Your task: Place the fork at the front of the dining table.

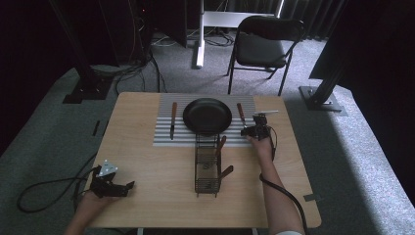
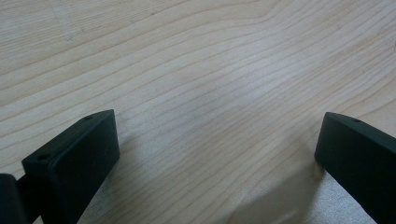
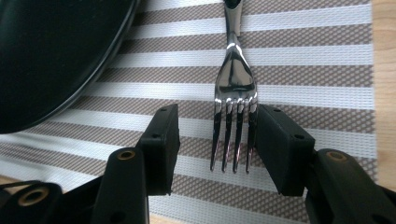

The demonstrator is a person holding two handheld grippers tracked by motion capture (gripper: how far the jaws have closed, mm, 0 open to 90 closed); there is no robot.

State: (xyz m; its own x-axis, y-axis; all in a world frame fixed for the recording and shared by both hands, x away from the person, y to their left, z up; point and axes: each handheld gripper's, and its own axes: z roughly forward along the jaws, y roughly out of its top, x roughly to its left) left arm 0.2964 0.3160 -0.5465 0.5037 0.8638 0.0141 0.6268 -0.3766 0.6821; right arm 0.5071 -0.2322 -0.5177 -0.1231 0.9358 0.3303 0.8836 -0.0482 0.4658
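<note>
The black plate (image 1: 207, 116) sits on the middle of a grey-and-white striped placemat (image 1: 164, 138) at the far side of the wooden desk (image 1: 147, 191), and everything else can be placed from it. Just to the right of the plate, on the mat, lies a fork (image 1: 241, 117) with a brown handle, its handle pointing away from the person and its tines toward them. The right gripper (image 1: 256, 131) is at the near end of that fork, held by the person's right hand. In the right gripper view the fork's tines (image 3: 233, 135) lie between the two black jaws, which stand partly open; the tines are close against the jaw on the right of that view and well clear of the other, so the fork rests on the mat, not clamped. The plate's dark rim (image 3: 109, 51) curves along the upper left of that view. Left of the plate, also on the mat, lies a knife (image 1: 173, 119) with a brown handle. In front of the plate, nearer the person, stands a black wire caddy (image 1: 207, 166) with two more brown-handled utensils (image 1: 221, 145) leaning out of its right side. Far from the plate, at the near left corner of the desk, the left gripper (image 1: 113, 183) rests in the person's left hand; its jaws stand wide apart over bare wood (image 2: 210, 93), with nothing between them.
</note>
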